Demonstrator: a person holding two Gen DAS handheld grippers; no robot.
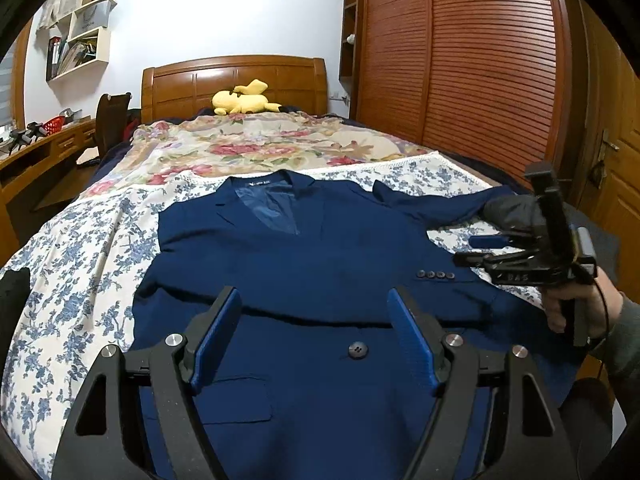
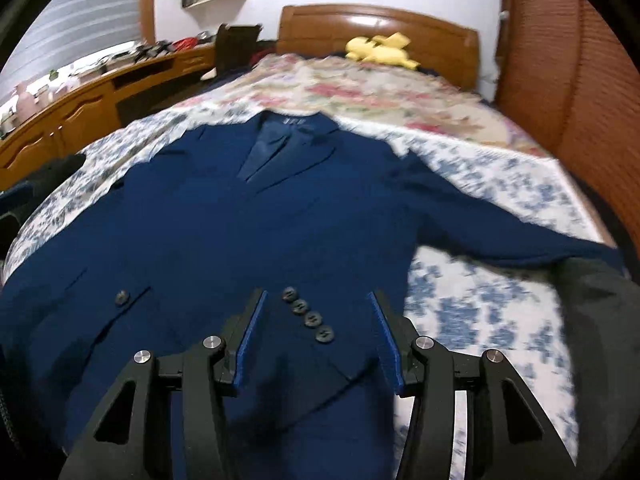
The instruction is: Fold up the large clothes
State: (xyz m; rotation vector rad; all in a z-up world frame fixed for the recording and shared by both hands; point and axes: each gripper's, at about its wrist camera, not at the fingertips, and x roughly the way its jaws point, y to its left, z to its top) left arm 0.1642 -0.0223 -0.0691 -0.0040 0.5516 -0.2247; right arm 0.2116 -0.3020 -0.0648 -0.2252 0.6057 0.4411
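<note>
A navy blue suit jacket (image 1: 320,248) (image 2: 240,220) lies flat on the bed, front up, collar at the far end. One sleeve is folded across the front, and its cuff with several buttons (image 1: 436,275) (image 2: 308,316) rests on the body. The other sleeve (image 1: 440,200) (image 2: 500,232) stretches out to the right. My left gripper (image 1: 314,296) hovers open over the jacket's lower front near a single button (image 1: 357,350), holding nothing. My right gripper (image 2: 318,296) (image 1: 474,250) is open just above the buttoned cuff, which lies below the gap between its fingers without being pinched.
A floral bedspread (image 1: 80,260) covers the bed, with a yellow plush toy (image 1: 244,98) at the wooden headboard. A dark garment (image 1: 508,212) (image 2: 592,300) lies at the bed's right edge. A wardrobe (image 1: 460,60) stands on the right, a desk (image 1: 40,152) on the left. A hand (image 1: 572,308) holds the right gripper.
</note>
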